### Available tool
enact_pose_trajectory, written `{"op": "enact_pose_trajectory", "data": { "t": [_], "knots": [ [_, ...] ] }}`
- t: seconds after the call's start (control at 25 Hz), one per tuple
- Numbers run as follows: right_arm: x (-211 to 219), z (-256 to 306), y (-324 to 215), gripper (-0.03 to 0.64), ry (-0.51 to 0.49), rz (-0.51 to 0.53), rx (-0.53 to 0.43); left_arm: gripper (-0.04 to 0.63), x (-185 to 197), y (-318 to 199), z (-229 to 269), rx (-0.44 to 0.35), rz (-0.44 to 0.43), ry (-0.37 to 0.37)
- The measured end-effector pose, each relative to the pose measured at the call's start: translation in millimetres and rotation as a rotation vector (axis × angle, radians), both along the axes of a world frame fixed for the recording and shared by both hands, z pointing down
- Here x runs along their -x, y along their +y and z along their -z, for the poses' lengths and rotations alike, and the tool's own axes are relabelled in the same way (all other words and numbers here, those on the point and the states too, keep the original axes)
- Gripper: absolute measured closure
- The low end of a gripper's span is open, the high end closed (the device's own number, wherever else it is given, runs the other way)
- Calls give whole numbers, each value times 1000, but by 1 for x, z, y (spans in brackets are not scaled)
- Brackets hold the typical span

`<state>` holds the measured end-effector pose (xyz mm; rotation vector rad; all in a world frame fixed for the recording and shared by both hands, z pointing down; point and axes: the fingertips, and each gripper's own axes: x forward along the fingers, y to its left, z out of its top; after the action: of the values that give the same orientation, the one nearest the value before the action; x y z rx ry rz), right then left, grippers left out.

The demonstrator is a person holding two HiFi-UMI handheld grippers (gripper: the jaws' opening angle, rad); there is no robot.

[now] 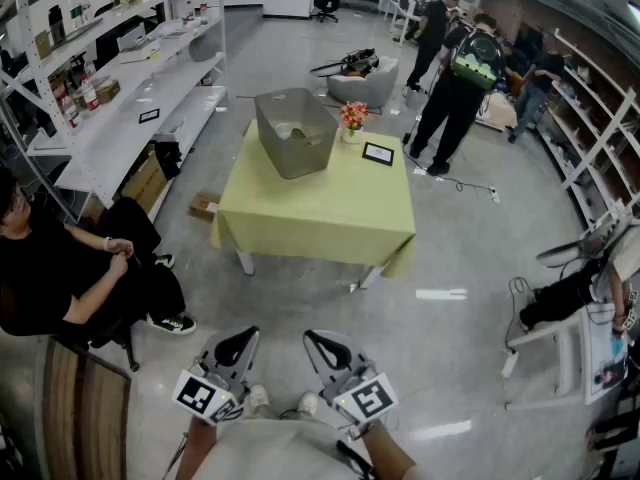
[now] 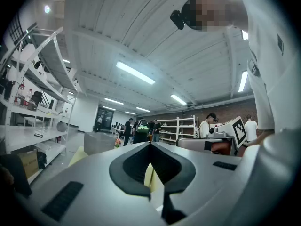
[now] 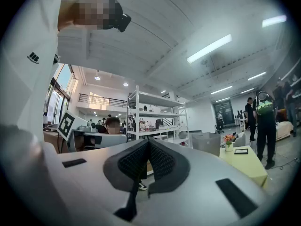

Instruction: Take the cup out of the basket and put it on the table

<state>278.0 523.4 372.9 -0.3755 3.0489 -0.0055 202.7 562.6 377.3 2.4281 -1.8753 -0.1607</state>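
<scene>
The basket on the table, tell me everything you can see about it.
The basket is a plain grey rectangular tub with rounded corners. It looks like plastic, with solid walls, an open top and no lid. It stands upright on the yellow-green table, near the far left corner. A small pale round thing lies at the bottom, probably the cup. A small pot of flowers stands just to its right. Only the table visibly touches it.
</scene>
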Motion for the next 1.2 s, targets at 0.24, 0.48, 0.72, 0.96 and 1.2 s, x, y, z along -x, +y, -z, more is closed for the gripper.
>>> {"op": "enact_pose_trajectory", "data": {
  "t": [0.24, 0.48, 0.72, 0.96, 1.2],
  "knots": [
    [0, 2, -6, 609, -4, 5, -13, 586, -1, -6, 0, 2, 10, -11],
    [-2, -1, -12, 609, 1, 11, -26, 586, -4, -13, -3, 12, 17, -22],
    [-8, 6, -18, 607, -27, 24, -19, 586, -11, -21, 1, 16, 35, -30],
    [-19, 13, -32, 607, -28, 41, -47, 586, -23, -32, 3, 18, 61, -27],
    [-18, 10, -52, 607, -23, 45, -42, 586, -24, -51, 3, 31, 73, -57]
  ]
}}
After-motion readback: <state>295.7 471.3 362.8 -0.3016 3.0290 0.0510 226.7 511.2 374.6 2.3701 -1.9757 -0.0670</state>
